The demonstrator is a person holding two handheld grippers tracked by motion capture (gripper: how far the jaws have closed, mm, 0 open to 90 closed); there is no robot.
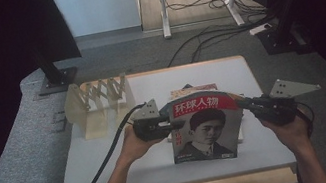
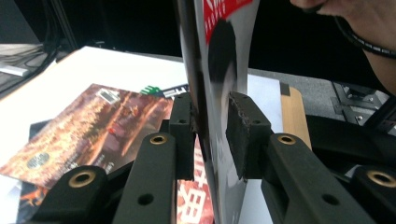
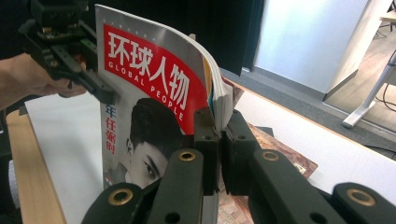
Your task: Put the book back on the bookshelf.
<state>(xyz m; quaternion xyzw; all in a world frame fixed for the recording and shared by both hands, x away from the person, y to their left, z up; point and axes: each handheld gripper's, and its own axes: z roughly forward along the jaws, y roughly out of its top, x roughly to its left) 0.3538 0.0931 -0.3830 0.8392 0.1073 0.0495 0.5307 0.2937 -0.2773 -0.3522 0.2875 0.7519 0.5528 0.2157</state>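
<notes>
A magazine point(image 1: 202, 125) with a red title band and a portrait on its cover stands upright over the white table point(image 1: 113, 166). My left gripper point(image 1: 174, 125) is shut on its left edge. My right gripper point(image 1: 242, 104) is shut on its upper right edge. In the left gripper view the magazine point(image 2: 215, 70) rises edge-on between the pads of the left gripper point(image 2: 210, 126). In the right gripper view the right gripper point(image 3: 220, 140) pinches the page edge of the curved magazine point(image 3: 154, 93), and the left gripper point(image 3: 100, 91) grips the far side.
More magazines point(image 1: 193, 89) lie flat on the table behind the held one, and show in the left gripper view as magazines point(image 2: 93, 126). A wooden accordion rack point(image 1: 98, 97) stands at the table's back left. Black stands and floor cables point(image 1: 202, 39) lie beyond the table.
</notes>
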